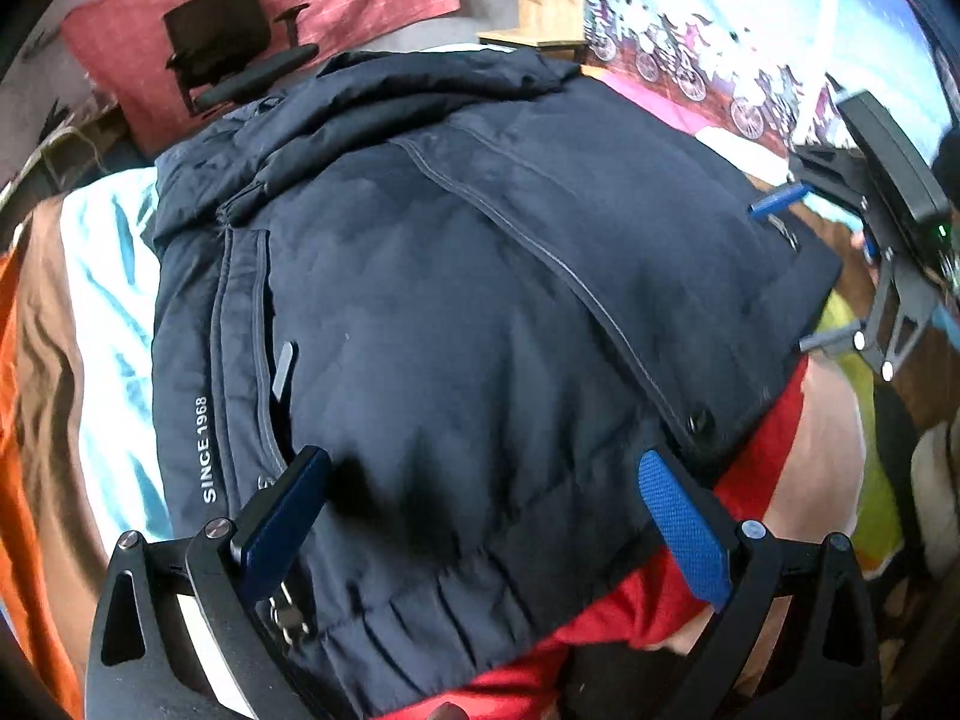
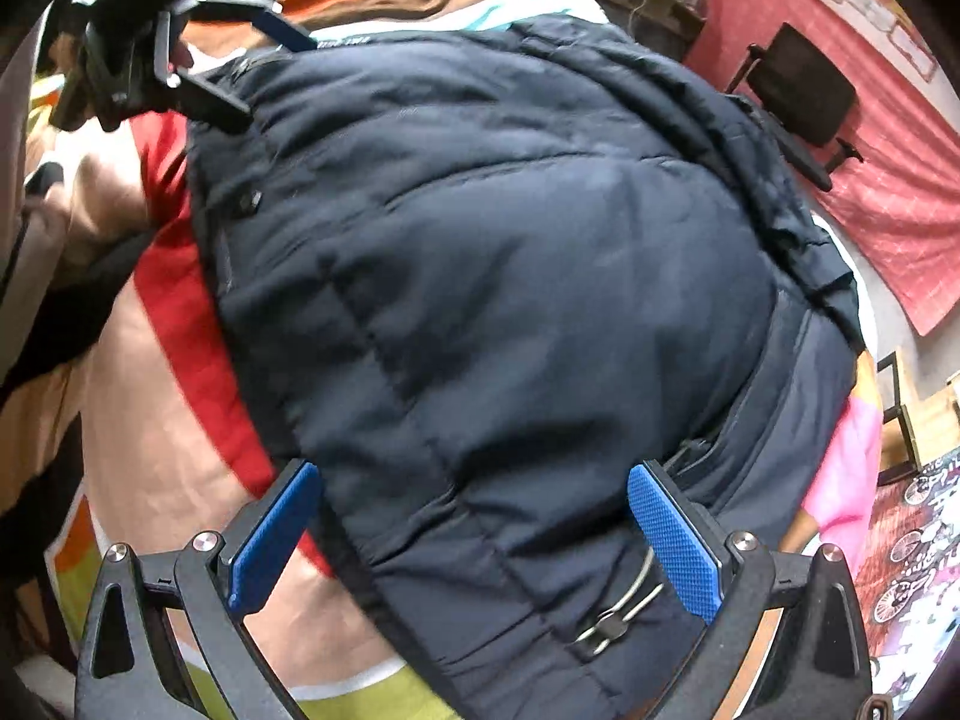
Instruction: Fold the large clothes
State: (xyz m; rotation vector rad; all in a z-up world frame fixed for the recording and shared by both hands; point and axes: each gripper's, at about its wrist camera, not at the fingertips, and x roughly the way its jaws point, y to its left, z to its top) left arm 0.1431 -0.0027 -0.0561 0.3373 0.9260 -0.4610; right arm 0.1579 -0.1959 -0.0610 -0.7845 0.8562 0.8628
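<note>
Left gripper (image 1: 483, 516) and right gripper (image 2: 474, 531): both spread wide, gripping nothing; navy jacket (image 1: 480, 300) lies folded on the striped bedspread (image 1: 114, 312), its hem between each gripper's 2 blue-padded fingers (image 1: 684, 528).

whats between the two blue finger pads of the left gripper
The navy jacket: its elastic hem fills the gap between the open left gripper pads, seen in the left wrist view.

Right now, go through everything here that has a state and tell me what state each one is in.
Navy jacket: lying folded on the bedspread, zipped shut.
Left gripper: open, over the jacket's hem.
Right gripper: open, over the jacket's edge.
Office chair: unoccupied.
Bedspread: spread under the jacket, wrinkled.
</note>
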